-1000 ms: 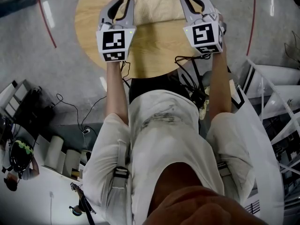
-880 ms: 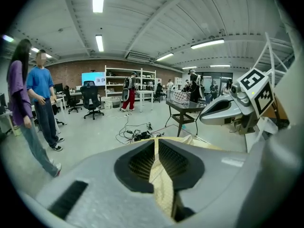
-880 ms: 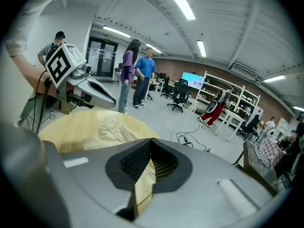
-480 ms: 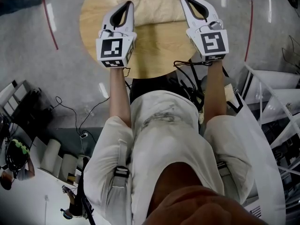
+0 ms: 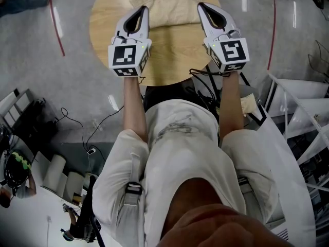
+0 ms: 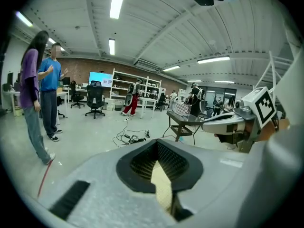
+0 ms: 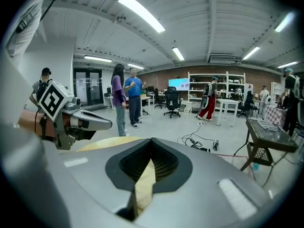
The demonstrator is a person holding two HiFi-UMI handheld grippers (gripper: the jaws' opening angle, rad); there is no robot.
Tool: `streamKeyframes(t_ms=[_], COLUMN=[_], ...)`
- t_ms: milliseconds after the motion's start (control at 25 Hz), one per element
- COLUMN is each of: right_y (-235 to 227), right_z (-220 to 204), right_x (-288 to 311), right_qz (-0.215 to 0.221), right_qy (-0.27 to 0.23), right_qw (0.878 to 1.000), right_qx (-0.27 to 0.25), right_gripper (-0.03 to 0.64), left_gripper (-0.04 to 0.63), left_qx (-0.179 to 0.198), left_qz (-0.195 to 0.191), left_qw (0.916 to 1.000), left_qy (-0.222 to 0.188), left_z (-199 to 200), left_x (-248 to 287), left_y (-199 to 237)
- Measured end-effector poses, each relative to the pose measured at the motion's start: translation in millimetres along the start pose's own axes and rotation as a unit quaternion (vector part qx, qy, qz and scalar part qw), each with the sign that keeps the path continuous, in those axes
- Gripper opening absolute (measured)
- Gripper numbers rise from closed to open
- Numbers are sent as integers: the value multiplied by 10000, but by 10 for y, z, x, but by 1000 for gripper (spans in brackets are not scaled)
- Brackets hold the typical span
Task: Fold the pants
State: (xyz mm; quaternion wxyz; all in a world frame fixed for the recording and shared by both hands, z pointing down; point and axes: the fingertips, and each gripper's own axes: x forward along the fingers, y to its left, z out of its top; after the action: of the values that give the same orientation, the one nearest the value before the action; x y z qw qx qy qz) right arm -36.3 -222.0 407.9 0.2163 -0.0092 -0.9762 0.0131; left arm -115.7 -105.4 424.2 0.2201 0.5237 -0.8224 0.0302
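soft, light pants [image 5: 169,4] will likely sag, so left gripper [image 5: 143,9] and right gripper [image 5: 202,6] jaws pinch near corners.

Has shut the left gripper [image 5: 144,8], at 11 o'clock in the head view. Held its jaws apart round the near edge of the pants [image 5: 168,6] a second ago; now presses them together with a tan strip of that cloth pinched between. Has drawn both grippers a little back toward 6 o'clock over the round table [image 5: 169,50]. Has rolled the right gripper [image 5: 201,5], at 1 o'clock, slightly, so that its marker cube [image 5: 230,53] faces the camera more squarely. Has gathered the cloth's near corners inward, leaving the pants narrower between the grippers than before. Has tipped the right forearm [image 5: 229,104] from upright to a slight slant toward 7 o'clock.
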Motion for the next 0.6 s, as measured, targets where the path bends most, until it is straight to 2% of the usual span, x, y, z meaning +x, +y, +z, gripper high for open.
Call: streamKeyframes(t_ms=[600], right_y=[36], right_z=[-74], right_x=[-88], right_qz=[-21], right_qy=[32], right_qw=[10000], right_qx=[83], right_gripper=[6], left_gripper=[8], left_qx=[13], left_qz=[30], left_qw=[10000], left_qy=[-7], left_z=[38], left_x=[-60], left_y=[-93])
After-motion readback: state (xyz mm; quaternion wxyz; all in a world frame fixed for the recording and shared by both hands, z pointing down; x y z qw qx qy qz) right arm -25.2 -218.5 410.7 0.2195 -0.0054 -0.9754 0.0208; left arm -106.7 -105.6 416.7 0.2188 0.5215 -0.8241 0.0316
